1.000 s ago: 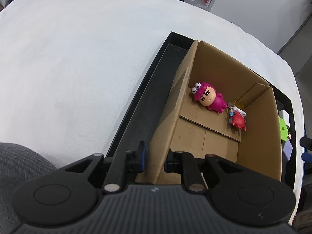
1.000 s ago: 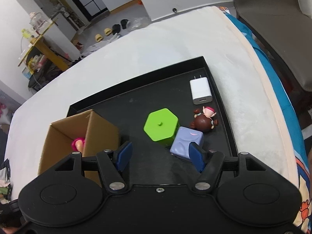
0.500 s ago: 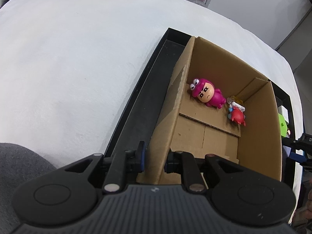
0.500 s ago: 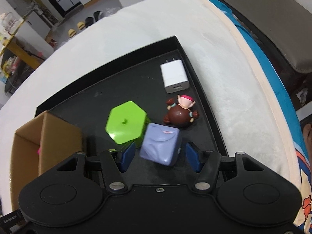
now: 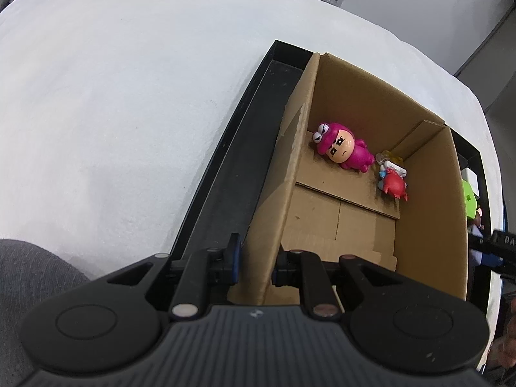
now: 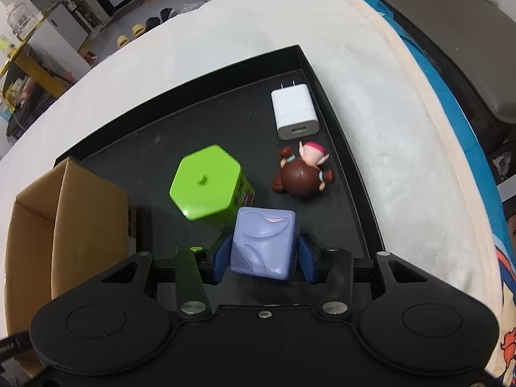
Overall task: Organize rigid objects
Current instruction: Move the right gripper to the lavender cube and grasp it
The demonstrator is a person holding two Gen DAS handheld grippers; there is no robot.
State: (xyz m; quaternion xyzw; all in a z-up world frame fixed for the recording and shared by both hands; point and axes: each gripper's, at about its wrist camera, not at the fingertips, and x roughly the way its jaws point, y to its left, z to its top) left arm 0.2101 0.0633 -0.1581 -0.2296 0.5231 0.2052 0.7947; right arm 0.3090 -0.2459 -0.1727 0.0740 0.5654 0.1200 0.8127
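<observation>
Pinching the near wall of the cardboard box [image 5: 322,219], the left gripper [image 5: 254,262] has one finger outside and one inside the wall, pressed onto the board. The right gripper [image 6: 262,258] has its blue pads [image 6: 221,259] closed against both sides of the lavender cube [image 6: 262,245], which sits low over the black tray [image 6: 193,119]; whether it has left the tray floor cannot be told.

Contents of the box: pink figurine [image 5: 342,150], lying face up; red crab toy [image 5: 393,182], just beside it, with a small yellowish piece behind. By judgement, two or three items are sorted.

Remaining on the tray, near to far: green hexagonal block [image 6: 208,185], touching or just beside the cube; brown-haired doll [image 6: 301,175], lying down; white charger [image 6: 295,111], near the far right corner. Roughly half the job appears left.

Clearances: the box stands at the tray's left end, its near floor bare. The tray's raised rim runs close to the doll and charger. Beyond the rim lies white cloth [image 5: 113,96].
</observation>
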